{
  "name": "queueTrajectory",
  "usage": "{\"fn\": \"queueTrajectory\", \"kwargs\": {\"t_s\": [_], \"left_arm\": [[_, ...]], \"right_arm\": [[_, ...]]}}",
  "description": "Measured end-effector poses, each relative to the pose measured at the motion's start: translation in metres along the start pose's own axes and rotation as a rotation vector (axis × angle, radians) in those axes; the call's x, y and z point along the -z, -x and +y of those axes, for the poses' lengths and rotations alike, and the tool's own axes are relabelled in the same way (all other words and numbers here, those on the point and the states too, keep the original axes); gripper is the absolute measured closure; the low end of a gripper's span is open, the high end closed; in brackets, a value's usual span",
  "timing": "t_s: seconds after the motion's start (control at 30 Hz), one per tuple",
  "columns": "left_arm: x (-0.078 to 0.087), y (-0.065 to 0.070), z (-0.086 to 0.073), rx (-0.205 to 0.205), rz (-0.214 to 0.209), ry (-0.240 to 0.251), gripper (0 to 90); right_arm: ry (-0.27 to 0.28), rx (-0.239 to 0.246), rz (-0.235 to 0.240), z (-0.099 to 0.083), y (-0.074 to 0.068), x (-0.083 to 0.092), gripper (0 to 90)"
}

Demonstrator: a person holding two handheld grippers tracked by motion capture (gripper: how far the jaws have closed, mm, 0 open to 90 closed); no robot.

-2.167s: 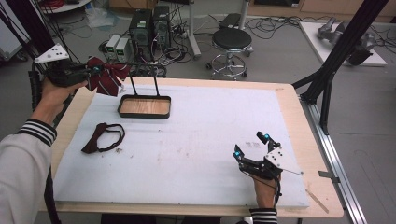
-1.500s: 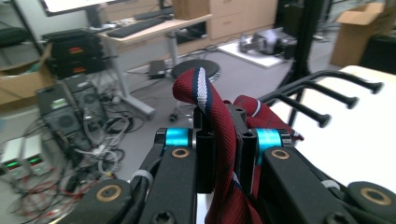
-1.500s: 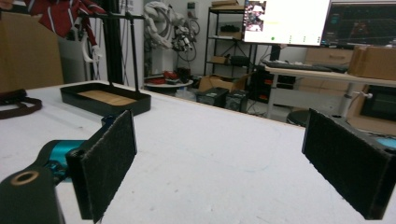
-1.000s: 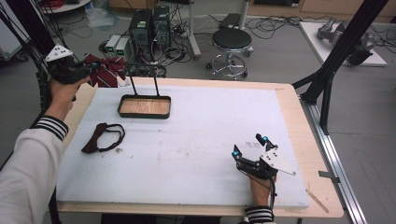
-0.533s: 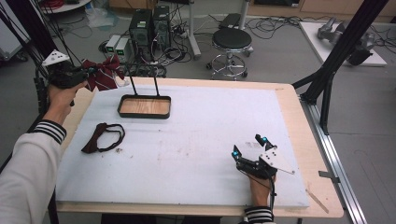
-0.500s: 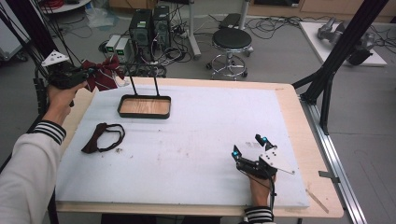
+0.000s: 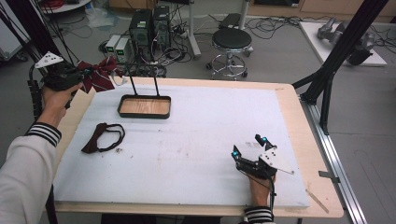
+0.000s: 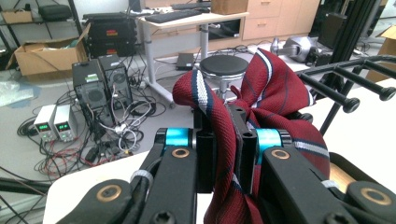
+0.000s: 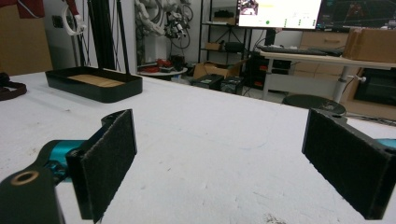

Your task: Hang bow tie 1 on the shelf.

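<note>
My left gripper (image 7: 83, 74) hangs above the table's far left corner, shut on a dark red bow tie with white and navy stripes (image 7: 99, 78). In the left gripper view the jaws of that gripper (image 8: 224, 122) pinch the red bow tie (image 8: 273, 88) at its middle, and the black bars of a rack (image 8: 357, 88) reach in from the right. The rack's black tray with a wooden floor (image 7: 122, 108) stands just right of the tie. A dark brown bow tie (image 7: 102, 138) lies flat on the white mat. My right gripper (image 7: 247, 145) rests open near the front right, nothing between its pads (image 9: 108, 161).
The white mat (image 7: 196, 140) covers a wooden table (image 7: 299, 126). Beyond the far edge stand a stool (image 7: 232, 39), computer towers (image 7: 149, 25) and loose cables. A black frame post (image 7: 336, 65) rises at the right. The right gripper view shows the tray (image 9: 93, 85) far left.
The left gripper with the red bow tie drew back a little to the left, then drifted toward the rack again. The right gripper has stayed in place, open.
</note>
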State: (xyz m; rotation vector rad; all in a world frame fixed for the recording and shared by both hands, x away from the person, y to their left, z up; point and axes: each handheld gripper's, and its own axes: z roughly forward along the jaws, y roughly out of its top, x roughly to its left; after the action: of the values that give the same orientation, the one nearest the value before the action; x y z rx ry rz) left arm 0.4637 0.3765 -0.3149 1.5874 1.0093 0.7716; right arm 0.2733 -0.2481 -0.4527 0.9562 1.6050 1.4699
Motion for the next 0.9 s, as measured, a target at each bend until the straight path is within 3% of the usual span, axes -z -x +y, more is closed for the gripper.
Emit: {"fn": "queueTrajectory", "kwargs": {"t_s": [0.57,0.9], "left_arm": [[0.007,-0.012,-0.016,0.078,0.041,-0.022,82.7],[0.009,-0.015,-0.024,0.065,0.051,-0.068,81.5]], "right_arm": [[-0.002,0.000,-0.002,0.000,0.000,0.000,9.3],[-0.003,0.005,-0.003,0.000,0.000,0.000,9.3]]}}
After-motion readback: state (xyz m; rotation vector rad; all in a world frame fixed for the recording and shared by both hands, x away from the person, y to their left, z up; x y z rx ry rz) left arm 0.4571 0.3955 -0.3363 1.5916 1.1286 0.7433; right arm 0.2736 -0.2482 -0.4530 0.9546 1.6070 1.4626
